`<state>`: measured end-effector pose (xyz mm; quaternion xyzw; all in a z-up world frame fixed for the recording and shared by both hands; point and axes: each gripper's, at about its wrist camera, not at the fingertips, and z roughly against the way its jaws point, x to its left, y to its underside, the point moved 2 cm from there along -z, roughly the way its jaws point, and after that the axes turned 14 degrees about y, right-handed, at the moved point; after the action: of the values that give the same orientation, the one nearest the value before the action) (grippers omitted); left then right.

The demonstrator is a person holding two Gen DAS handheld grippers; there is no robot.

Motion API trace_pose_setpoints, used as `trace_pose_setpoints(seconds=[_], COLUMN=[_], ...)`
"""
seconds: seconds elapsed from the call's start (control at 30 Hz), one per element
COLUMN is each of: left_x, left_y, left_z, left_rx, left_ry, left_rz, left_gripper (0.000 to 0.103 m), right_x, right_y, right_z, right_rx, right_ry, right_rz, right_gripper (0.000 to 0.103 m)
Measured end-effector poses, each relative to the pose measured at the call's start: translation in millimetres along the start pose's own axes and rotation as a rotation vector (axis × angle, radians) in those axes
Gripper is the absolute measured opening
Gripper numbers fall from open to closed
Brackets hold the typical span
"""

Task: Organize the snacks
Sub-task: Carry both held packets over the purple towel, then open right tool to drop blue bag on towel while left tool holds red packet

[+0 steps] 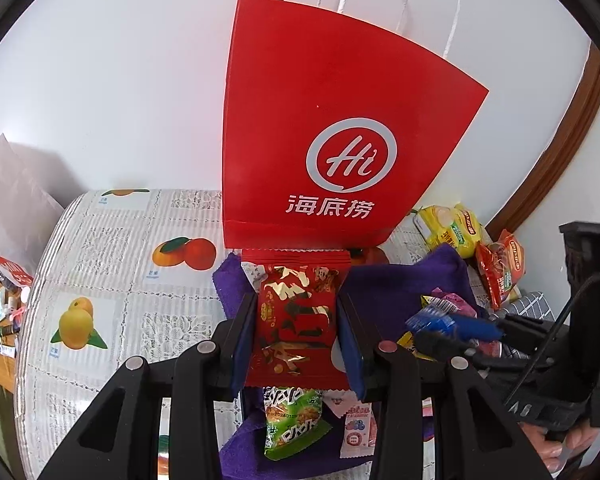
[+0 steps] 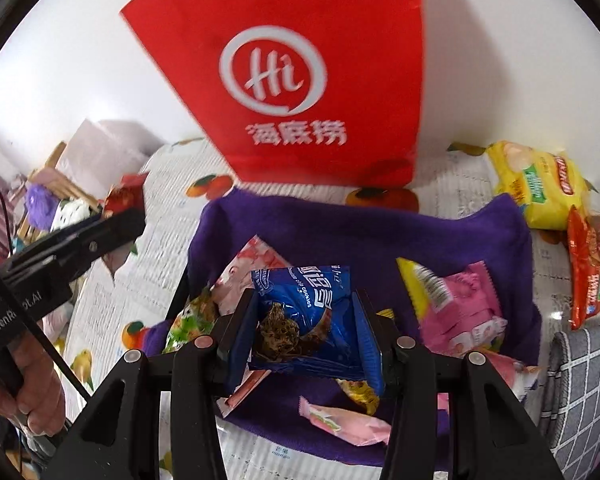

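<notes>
Currently, two snacks are lifted at once: the left gripper (image 1: 296,320) has its fingers clenched on a red snack packet (image 1: 296,312), and the right gripper (image 2: 306,320) grasps a blue cookie packet (image 2: 308,312). Both hang over a purple cloth (image 2: 360,224) in the middle of the table (image 1: 112,248), just in front of a red paper bag (image 1: 332,120) standing at the far edge by the wall. Sorting looks barely begun: green and pink packets lie on the cloth, and yellow and orange packs sit near the table's far right corner.
</notes>
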<state>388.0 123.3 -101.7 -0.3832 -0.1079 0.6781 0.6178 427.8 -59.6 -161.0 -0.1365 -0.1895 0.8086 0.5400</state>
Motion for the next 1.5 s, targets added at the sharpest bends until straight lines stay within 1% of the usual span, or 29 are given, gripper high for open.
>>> trace_pose_setpoints(seconds=[0.13,0.2,0.27,0.3,0.4,0.53,0.7,0.77,0.87,0.93,1.0,1.13,1.33,1.43,1.5], left_x=[-0.1,0.3,0.0,0.5,2.1,4.5,6.4,6.7,6.2,5.9,6.1,7.7,1.3,-6.5,-11.9], left_y=[0.2,0.0,-0.7,-1.6,-2.0,-1.5,-1.3,-1.5,-1.6,-1.3,-0.7,1.2,8.6,14.2,18.5], left_z=[-2.2,-0.7,1.5,3.3,4.4,3.3,3.6,4.0,4.2,3.2,1.1,-4.3,-21.5,-33.9,-41.2], left_rx=[0.011,0.004,-0.005,-0.013,-0.014,-0.009,-0.007,-0.008,-0.008,-0.003,0.001,0.014,0.064,0.094,0.111], left_ry=[0.027,0.016,0.0,-0.003,0.006,0.01,0.017,0.019,0.02,0.02,0.018,0.016,0.042,0.035,0.055], left_rz=[0.011,0.009,-0.003,-0.003,0.007,0.021,0.035,0.037,0.036,0.035,0.038,0.047,0.042,0.023,0.023], left_gripper=[0.037,0.037,0.037,0.037,0.037,0.037,0.037,0.037,0.037,0.037,0.037,0.037,0.037,0.037,0.037], right_x=[16.1,17.5,15.8,16.5,22.7,25.9,20.7,21.5,26.0,28.3,26.6,14.5,-27.4,-42.9,-47.6], right_y=[4.3,5.4,5.9,6.8,10.7,13.5,14.7,16.0,18.9,20.0,19.6,15.4,3.5,-1.4,-3.7], right_z=[-12.1,-16.7,-19.9,-23.9,-34.7,-48.6,-57.9,-57.2,-55.8,-48.9,-38.8,-13.8,25.6,34.8,35.9], right_rx=[0.041,0.059,0.057,0.071,0.1,0.138,0.158,0.155,0.156,0.135,0.108,0.04,-0.069,-0.085,-0.083], right_ry=[-0.017,-0.016,-0.008,-0.004,0.001,0.02,0.05,0.054,0.062,0.079,0.082,0.088,0.112,0.098,0.085], right_rz=[0.05,0.07,0.052,0.055,0.095,0.11,0.108,0.128,0.168,0.192,0.196,0.185,0.063,-0.01,-0.037], right_gripper=[0.047,0.047,0.047,0.047,0.047,0.047,0.047,0.048,0.052,0.055,0.061,0.062,0.067,0.068,0.068])
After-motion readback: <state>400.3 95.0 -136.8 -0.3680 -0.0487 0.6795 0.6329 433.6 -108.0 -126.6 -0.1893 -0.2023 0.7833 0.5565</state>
